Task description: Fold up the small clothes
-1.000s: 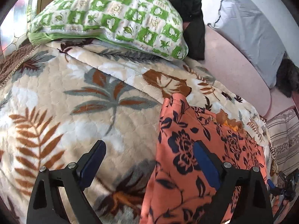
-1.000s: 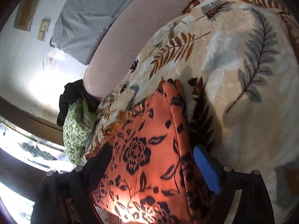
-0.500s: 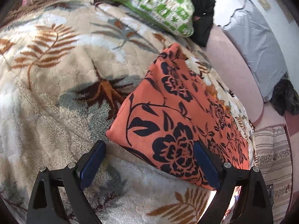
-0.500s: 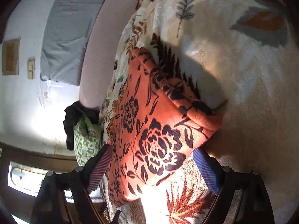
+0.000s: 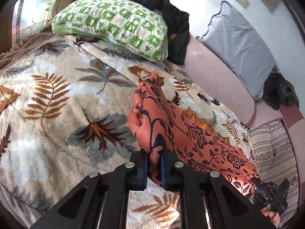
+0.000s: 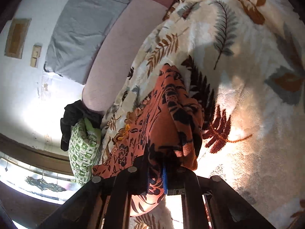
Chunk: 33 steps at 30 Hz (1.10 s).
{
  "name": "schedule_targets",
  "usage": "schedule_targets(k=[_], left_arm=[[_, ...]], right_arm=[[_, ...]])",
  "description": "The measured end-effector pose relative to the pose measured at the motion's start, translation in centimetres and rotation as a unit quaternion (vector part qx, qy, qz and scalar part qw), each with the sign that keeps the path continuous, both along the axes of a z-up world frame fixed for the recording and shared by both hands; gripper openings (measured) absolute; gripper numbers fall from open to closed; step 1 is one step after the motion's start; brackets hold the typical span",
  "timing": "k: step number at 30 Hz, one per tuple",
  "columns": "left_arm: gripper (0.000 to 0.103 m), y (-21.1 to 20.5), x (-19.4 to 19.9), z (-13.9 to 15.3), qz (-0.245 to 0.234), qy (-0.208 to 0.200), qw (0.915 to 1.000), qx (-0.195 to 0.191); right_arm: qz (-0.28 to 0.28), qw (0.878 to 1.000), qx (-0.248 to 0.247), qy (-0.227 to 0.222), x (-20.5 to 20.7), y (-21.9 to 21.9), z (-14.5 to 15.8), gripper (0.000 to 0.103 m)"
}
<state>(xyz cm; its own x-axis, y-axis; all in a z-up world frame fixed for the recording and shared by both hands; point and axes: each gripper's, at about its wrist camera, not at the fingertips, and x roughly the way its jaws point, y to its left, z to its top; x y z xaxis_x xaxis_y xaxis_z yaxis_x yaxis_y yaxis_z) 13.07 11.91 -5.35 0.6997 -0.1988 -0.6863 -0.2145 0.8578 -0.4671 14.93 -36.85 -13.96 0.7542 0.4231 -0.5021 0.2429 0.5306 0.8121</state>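
Orange cloth (image 5: 183, 131) with black flowers, bunched and creased, lying on the leaf-print blanket (image 5: 57, 99), long axis running tool to tool, left tool (image 5: 154, 165) and right tool (image 6: 155, 175) just closed, each clamped on an end

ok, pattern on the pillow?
Green and white checks on the pillow, clearest in the left wrist view.

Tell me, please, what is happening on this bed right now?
A person is folding an orange floral garment on a leaf-patterned blanket, using a handheld gripper in each hand. Both grippers have just been closing: the left gripper pinches one bunched edge of the cloth, and the right gripper clamps another. The garment is gathered and partly lifted between them, not yet folded flat. A green patterned pillow lies beyond.
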Motion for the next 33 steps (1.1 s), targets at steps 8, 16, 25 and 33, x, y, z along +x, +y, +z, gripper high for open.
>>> schedule_targets(k=[8, 16, 25, 33], left_arm=[[0.036, 1.7, -9.9, -6.5, 0.004, 0.092, 0.9952, 0.032], [0.064, 5.0, -9.0, -4.5, 0.023, 0.05, 0.9968, 0.058], [0.07, 2.8, 1.4, -3.3, -0.101, 0.024, 0.9881, 0.114], [0.062, 1.5, 7.1, -6.5, -0.152, 0.067, 0.9798, 0.112]], right_arm=[[0.04, 0.998, -0.03, 0.039, -11.5, 0.5, -2.4, 0.021], [0.029, 0.993, -0.097, 0.052, -13.6, -4.2, -4.1, 0.055], [0.117, 0.978, -0.172, 0.019, -0.2, -3.9, 0.0, 0.055], [0.142, 0.971, -0.187, 0.034, 1.9, -3.1, -1.1, 0.055]])
